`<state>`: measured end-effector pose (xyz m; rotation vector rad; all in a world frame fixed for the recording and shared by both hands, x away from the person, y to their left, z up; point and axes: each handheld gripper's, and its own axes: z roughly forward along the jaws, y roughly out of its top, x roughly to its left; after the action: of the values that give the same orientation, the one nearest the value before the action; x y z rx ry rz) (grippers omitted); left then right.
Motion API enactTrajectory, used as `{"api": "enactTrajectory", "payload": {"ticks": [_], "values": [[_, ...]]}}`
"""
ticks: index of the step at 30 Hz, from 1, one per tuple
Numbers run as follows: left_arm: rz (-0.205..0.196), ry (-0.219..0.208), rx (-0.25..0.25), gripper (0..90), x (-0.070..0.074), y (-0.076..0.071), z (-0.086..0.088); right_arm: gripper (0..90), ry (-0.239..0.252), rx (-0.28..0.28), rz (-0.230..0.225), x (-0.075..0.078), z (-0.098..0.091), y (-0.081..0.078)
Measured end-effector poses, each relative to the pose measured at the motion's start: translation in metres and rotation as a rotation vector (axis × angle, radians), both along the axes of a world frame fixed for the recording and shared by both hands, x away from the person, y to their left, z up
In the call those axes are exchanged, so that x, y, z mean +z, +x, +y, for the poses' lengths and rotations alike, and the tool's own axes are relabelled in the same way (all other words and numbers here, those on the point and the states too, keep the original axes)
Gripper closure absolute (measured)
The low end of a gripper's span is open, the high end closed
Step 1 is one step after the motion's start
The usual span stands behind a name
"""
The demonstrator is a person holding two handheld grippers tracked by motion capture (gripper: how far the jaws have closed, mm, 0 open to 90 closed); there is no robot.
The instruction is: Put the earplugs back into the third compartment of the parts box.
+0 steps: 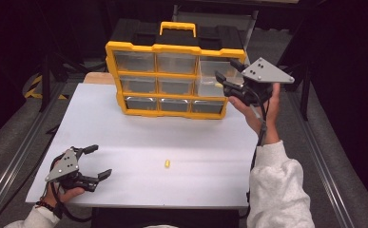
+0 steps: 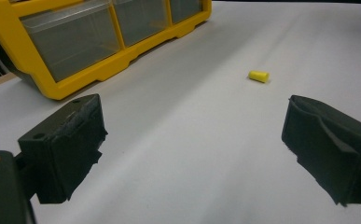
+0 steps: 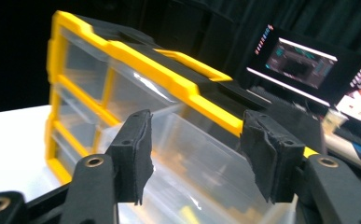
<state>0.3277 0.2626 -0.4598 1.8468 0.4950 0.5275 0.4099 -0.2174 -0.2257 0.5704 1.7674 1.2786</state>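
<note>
A small yellow plug (image 1: 167,163) lies alone on the white table (image 1: 124,142); the left gripper view has the plug (image 2: 259,76) ahead and right of centre. My left gripper (image 1: 101,161) rests near the table's front left corner, open and holding nothing (image 2: 192,144). A yellow and black drawer organizer (image 1: 174,76) stands at the back, its top right clear drawer (image 1: 210,78) pulled out. My right gripper (image 1: 227,70) is raised at that drawer, open, with the clear drawer (image 3: 192,140) between and beyond its jaws (image 3: 197,154). A small yellow piece (image 1: 218,85) shows inside the drawer.
The organizer (image 2: 99,42) has several clear drawers and a yellow handle (image 1: 177,26) on top. Metal rails (image 1: 15,161) run along both sides of the table. Lit monitors (image 3: 304,60) stand behind the organizer in the right gripper view.
</note>
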Motion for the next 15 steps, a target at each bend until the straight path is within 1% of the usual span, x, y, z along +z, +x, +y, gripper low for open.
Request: {"api": "enactTrajectory", "payload": {"ticks": [3,5,9,11,12,14,15], "values": [[-0.002,0.002,0.000,7.1,0.000,0.000,0.000,40.1,-0.021,0.021,-0.020,-0.005,0.004,-0.011],[-0.002,0.004,0.000,7.1,0.000,0.000,0.000,38.1,-0.025,0.044,-0.025,-0.009,0.006,-0.018],[-0.001,0.002,0.001,7.1,0.000,0.000,0.000,33.2,-0.030,0.088,-0.042,-0.023,0.010,-0.035],[-0.002,0.001,0.001,7.1,0.000,0.000,0.000,30.8,-0.036,0.094,-0.053,-0.029,0.012,-0.042],[-0.002,0.003,0.001,7.1,0.000,-0.001,0.000,30.0,-0.032,0.105,-0.057,-0.034,0.013,-0.045],[-0.002,0.001,0.001,7.1,0.000,0.000,0.000,25.5,-0.029,0.133,-0.039,-0.044,0.016,-0.050],[-0.002,0.002,0.002,7.1,0.000,0.000,0.000,25.0,-0.035,0.141,-0.036,-0.050,0.018,-0.052]]}}
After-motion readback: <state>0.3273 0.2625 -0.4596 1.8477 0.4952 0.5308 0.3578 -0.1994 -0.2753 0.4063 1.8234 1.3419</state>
